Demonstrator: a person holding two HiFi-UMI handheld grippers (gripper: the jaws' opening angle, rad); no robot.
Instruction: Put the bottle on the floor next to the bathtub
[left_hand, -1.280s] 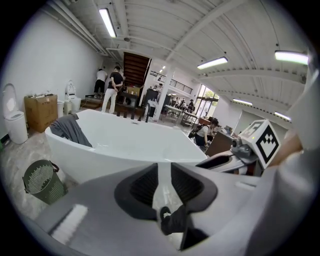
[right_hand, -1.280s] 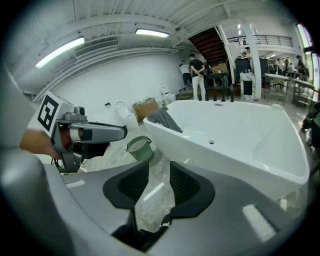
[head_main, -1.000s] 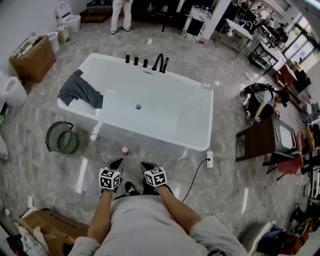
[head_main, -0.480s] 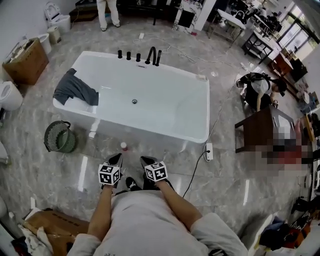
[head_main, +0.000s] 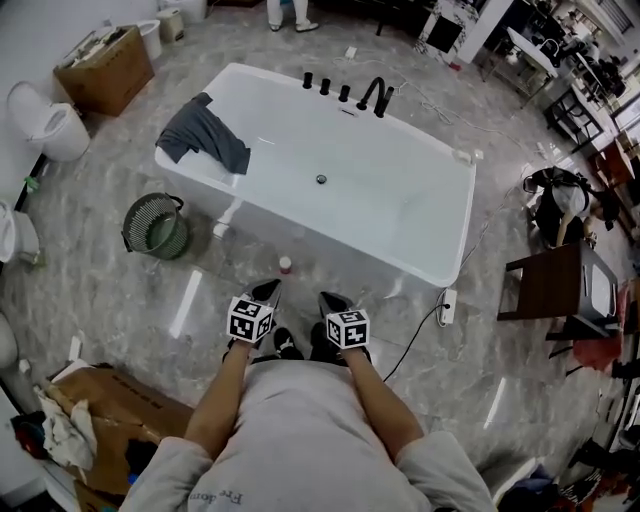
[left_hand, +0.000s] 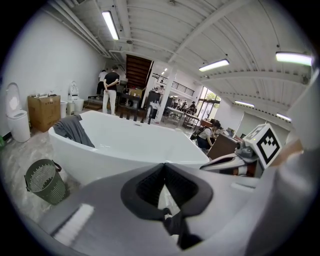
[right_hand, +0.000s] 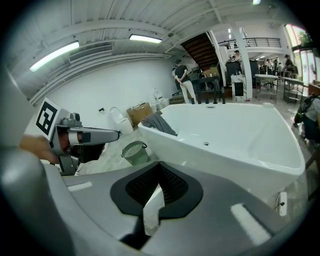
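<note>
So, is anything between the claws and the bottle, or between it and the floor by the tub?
Nothing visible. The bottle already stands on the floor beside the tub. Only bare floor lies between it and the shut left claw and right claw. The basket sits well off to the left.

Staged bathroom in a big open workshop hall: a white freestanding bathtub (head_main: 400, 190) with a black faucet set (head_main: 345, 92) sits mid-frame on a glossy grey marble-look floor (head_main: 130, 300). A white ceramic toilet (head_main: 45, 125) and a brown cardboard box (head_main: 105, 70) stand at the upper left of the head view. Long fluorescent tube lights (left_hand: 111, 25) run along a bare beamed ceiling at the top of the left gripper view. A dark staircase (left_hand: 139, 67) rises at the back, and work tables (head_main: 535, 45) with people fill the head view's upper right.
</note>
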